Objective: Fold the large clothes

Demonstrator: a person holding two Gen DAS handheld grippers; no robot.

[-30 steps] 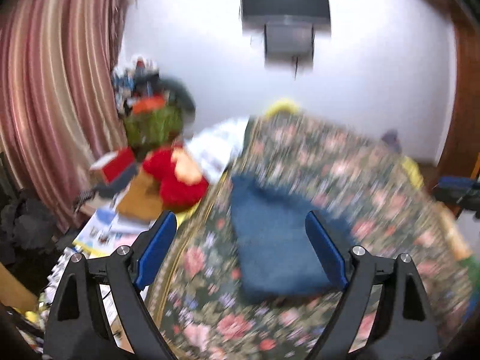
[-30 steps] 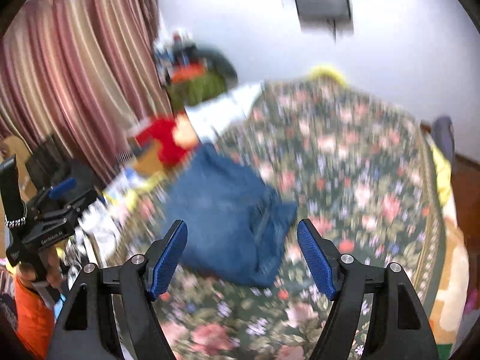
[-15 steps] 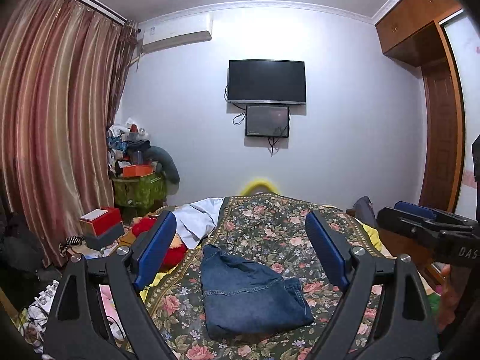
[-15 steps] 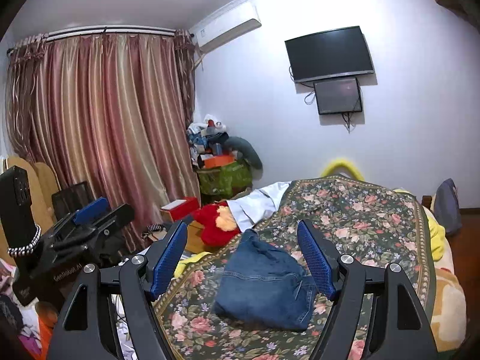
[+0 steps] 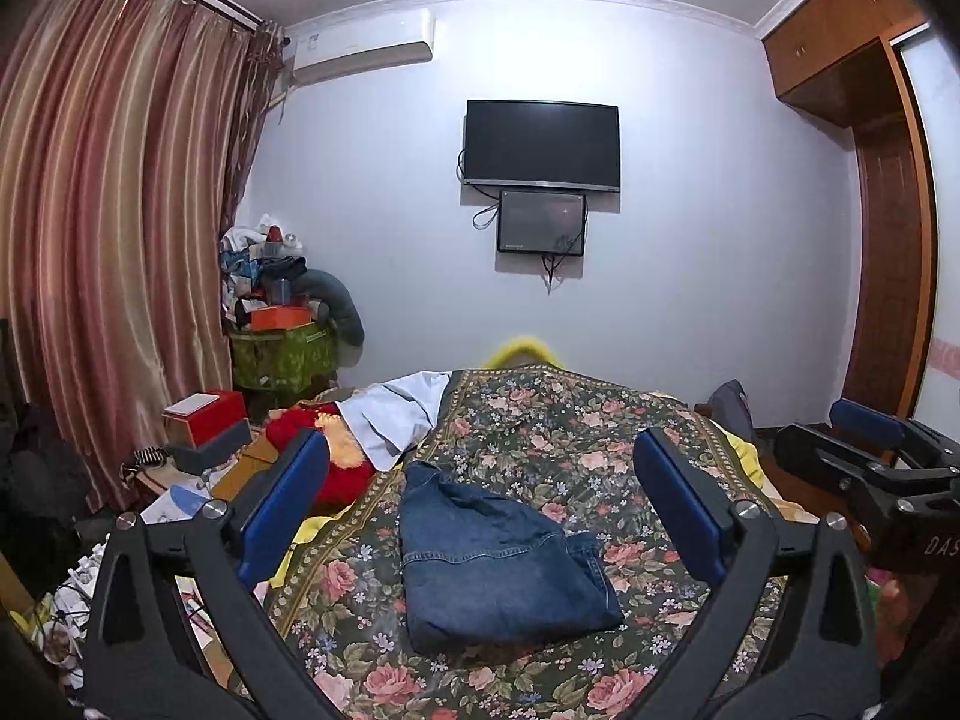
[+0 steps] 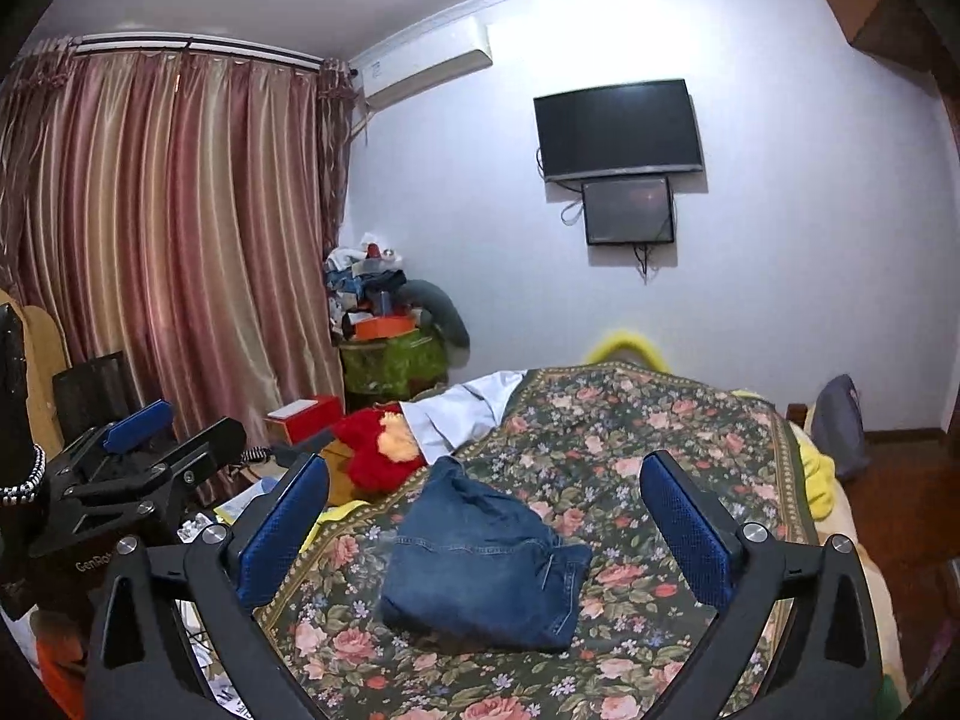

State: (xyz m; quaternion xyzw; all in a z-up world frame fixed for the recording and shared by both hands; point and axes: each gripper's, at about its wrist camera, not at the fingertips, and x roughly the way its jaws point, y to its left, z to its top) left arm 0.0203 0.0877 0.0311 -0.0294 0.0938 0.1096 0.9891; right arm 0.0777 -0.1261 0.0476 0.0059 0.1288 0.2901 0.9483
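Denim, a folded blue jeans bundle (image 5: 498, 558), lies mid-bed on the floral bedspread (image 5: 576, 420), long axis running away, ahead of both grippers. Left gripper (image 5: 480, 516) and right gripper (image 6: 486, 528) have just been opening, wide and empty, about equally near.

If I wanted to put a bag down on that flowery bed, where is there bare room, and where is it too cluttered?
The floral bedspread is bare beyond and to the right of the folded jeans, up to the yellow edge. The near strip below the jeans is free too. The bed's far left corner holds a white cloth and a red plush toy; the floor beside it is crowded.
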